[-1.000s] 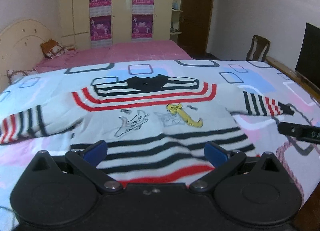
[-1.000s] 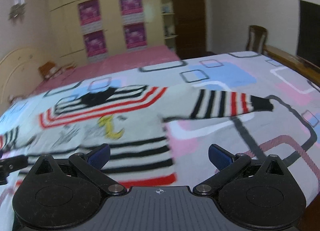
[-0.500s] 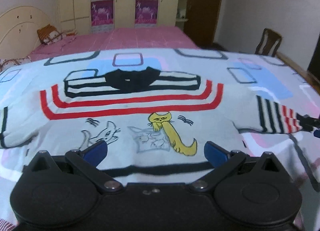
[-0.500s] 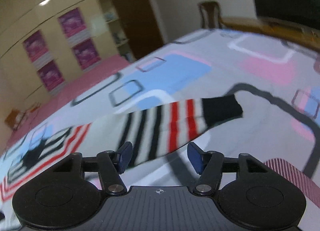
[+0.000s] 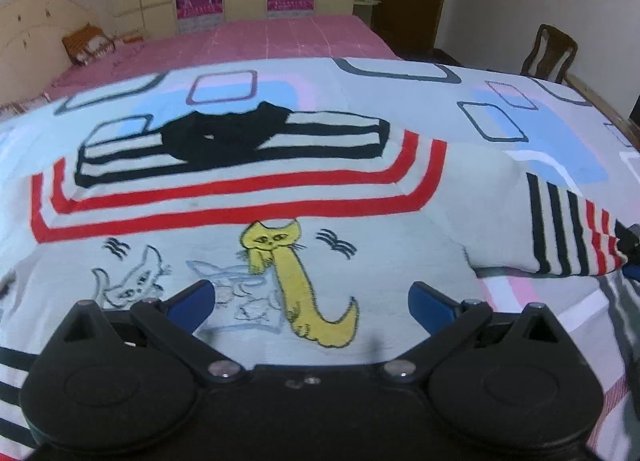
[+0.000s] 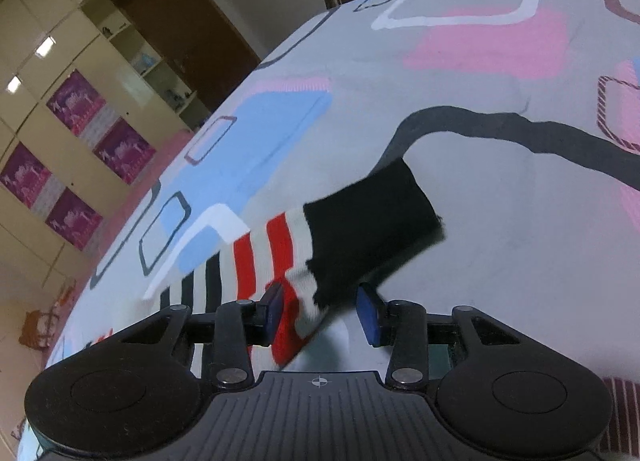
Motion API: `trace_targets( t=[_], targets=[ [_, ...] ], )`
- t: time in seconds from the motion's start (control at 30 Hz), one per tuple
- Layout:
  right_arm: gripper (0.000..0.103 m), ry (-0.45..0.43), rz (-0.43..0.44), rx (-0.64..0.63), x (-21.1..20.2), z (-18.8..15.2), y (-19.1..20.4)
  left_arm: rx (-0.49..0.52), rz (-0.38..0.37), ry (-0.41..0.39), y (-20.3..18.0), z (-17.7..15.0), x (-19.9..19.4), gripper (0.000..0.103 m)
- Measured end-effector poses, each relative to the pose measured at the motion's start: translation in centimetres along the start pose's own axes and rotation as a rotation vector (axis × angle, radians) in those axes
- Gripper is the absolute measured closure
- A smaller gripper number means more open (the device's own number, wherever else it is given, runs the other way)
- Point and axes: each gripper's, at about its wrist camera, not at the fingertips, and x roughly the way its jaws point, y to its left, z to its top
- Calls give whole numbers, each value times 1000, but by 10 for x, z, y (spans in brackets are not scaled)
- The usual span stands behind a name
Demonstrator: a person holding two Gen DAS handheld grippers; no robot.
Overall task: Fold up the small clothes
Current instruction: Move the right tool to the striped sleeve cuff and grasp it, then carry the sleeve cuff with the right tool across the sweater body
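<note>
Small striped sweater (image 5: pixel 248 197) lies spread flat, front up, on the patterned bedspread (image 5: pixel 400 77) of the bed; black collar toward the far edge, cat drawings at mid-chest.

Left tool (image 5: pixel 310 299): blue pads wide apart, above the sweater's chest over the cat drawings, nothing between the pads. Contact with the cloth cannot be told.

Right tool (image 6: pixel 323 311): at the sleeve (image 6: pixel 288 261) end, near the bed's right edge. Jaws have just been closing, the striped part of the sleeve next to the black cuff (image 6: pixel 372 217) between them. Left pad (image 6: pixel 275 307) touches the fabric; right pad (image 6: pixel 367 315) stands clear, a gap showing. Not yet clamped.

In the left view the same sleeve reaches out to the right.
</note>
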Motion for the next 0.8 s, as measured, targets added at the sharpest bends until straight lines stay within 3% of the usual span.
trace_targets(
  t=[0.03,0.07,0.1,0.17,0.23,0.3,0.37,0.43,0.57,0.67,0.8],
  targets=[
    [90,-4,-6,-10,1,1,0,-10,-9,5,1,1,0,0],
    [98,3,-28,-18,3,3,-2,-13,-2,7,1,3,0,0],
    [98,-10,-25,-7,-1,5,-4,-14,9,7,3,4,-2,0],
    [98,-65,-40,-106,-12,6,10,-15,35,6,10,4,-5,0],
    [98,38,-93,-116,6,6,13,-12,40,34,21,2,-2,0],
    [98,-12,-101,-171,-3,9,27,-15,40,46,36,-2,-4,0],
    [98,-78,-40,-289,-21,3,58,-29,64,25,52,-7,-10,0],
    [98,-78,55,-382,-32,-11,94,-47,82,13,70,-10,-14,0],
    [98,13,229,-499,-44,-62,167,-95,68,-12,111,-13,-19,13],
    [98,94,331,-579,-59,-118,220,-132,59,-29,143,-13,-21,13],
    [98,168,403,-713,-67,-188,278,-188,35,-49,183,-16,-28,11]
  ],
)
